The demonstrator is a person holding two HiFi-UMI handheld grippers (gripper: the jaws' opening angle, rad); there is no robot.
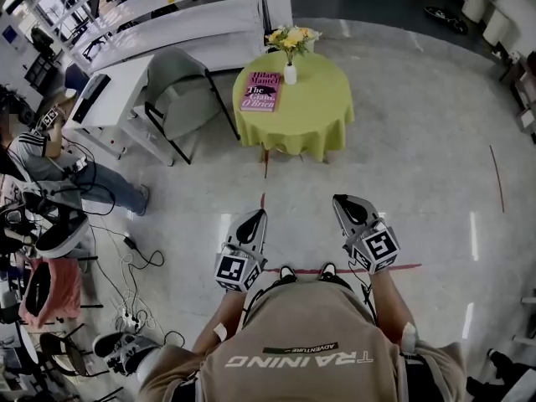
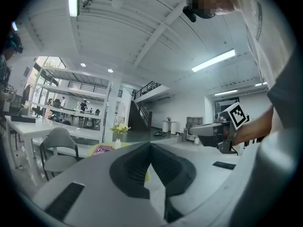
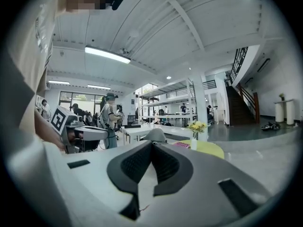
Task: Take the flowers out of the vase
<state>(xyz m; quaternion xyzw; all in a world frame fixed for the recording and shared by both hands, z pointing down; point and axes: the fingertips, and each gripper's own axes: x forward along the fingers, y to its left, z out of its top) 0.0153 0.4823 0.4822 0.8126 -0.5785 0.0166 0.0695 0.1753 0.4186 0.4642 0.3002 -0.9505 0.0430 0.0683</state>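
Both grippers clenched and empty, flowers well ahead on the table

The flowers (image 1: 291, 37), a small yellow bunch, stand in a white vase (image 1: 290, 74) near the far edge of the green-clothed table (image 1: 310, 115), with a book (image 1: 260, 90) just beside the vase. The left gripper (image 1: 254, 218) and right gripper (image 1: 347, 203) are held side by side well short of the table, each with its jaws pressed together on nothing. The bunch is probably light and soft, with thin stems that would crush or snap under a hard pinch, and the narrow vase looks easy to tip. The best hold is likely on the stems just above the vase mouth, below the blooms — lifting straight up, perhaps with the other gripper steadying the vase.
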